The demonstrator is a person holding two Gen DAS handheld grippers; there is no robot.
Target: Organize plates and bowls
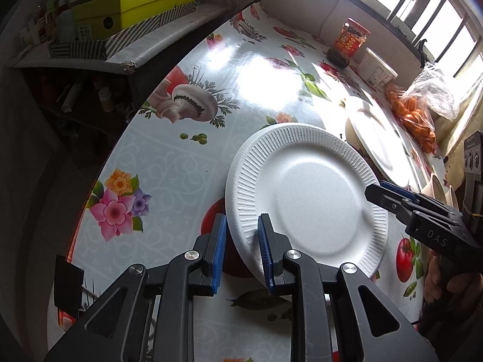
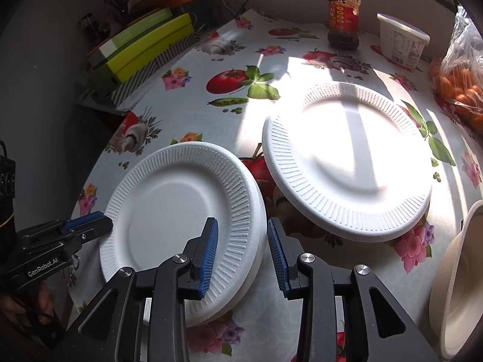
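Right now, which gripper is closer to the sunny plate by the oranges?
Right. The right gripper straddles the near plate's rim, beside the sunny plate. The left gripper is at the near plate's opposite edge.

I am in a home dining corner: my bench point(image 2: 193, 114) wears a vegetable-print oilcloth, with a chili sauce jar point(image 2: 342, 15), a bag of oranges point(image 2: 462, 84) by the window point(image 1: 434, 15), and boxes point(image 2: 145, 48) on a cluttered shelf.

My left gripper point(image 1: 240, 250) has the foam plate point(image 1: 305, 193) rim between its blue pads; right gripper point(image 1: 381, 194) sits at the far rim.
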